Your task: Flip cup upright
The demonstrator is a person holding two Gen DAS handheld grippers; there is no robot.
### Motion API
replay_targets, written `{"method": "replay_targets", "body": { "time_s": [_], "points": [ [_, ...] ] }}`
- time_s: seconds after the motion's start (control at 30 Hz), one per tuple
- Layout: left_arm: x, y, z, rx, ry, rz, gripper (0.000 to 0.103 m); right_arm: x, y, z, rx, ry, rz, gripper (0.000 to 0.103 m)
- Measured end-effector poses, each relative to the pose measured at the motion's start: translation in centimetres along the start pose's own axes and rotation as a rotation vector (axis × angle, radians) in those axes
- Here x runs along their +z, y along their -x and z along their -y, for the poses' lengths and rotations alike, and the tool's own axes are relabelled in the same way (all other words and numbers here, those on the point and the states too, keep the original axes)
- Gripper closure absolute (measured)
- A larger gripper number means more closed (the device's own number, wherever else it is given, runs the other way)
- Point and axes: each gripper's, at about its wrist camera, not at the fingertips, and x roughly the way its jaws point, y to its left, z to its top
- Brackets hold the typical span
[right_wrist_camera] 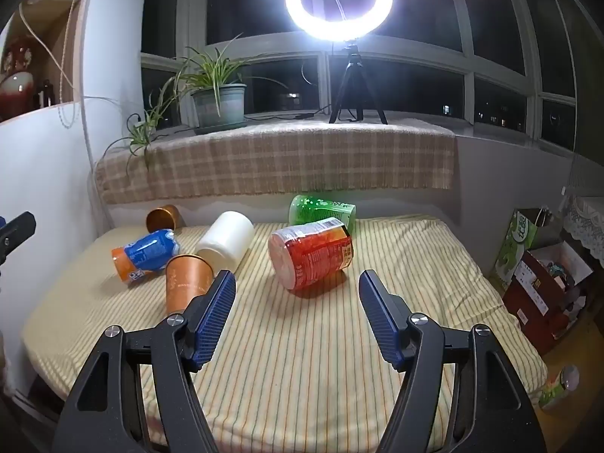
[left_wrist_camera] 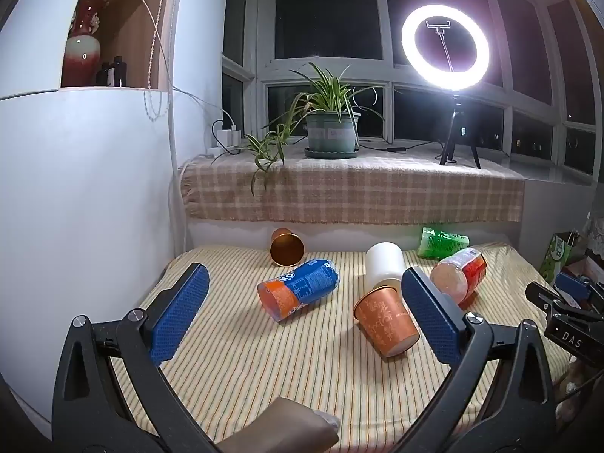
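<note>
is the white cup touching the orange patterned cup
Touching: in the left wrist view the white cup meets the orange patterned cup rim to rim, no gap visible.

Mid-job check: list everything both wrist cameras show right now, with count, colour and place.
Cups: six, all on their sides on the striped mattress.
- small copper cup: back left
- blue-orange cup: left
- white cup: centre
- orange patterned cup: front left, mouth against the white cup
- red cup: centre right
- green cup: back right
Potted plant: one, green, on the checked cloth on the sill.
Ring light: one, lit, on a black tripod.
Vase: one, red-white, shelf at left.
Left tool: blue pads, open, empty.
Right tool: blue pads, open, empty.
</note>
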Motion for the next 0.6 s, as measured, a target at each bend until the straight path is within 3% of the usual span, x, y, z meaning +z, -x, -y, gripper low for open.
{"method": "replay_targets", "body": {
  "time_s": [0.6],
  "points": [
    [0.01, 0.0, 0.0, 0.005, -0.009, 0.001, 0.0, 0.17, 0.06, 0.28, -0.001, -0.012, 0.0, 0.036]
  ]
}}
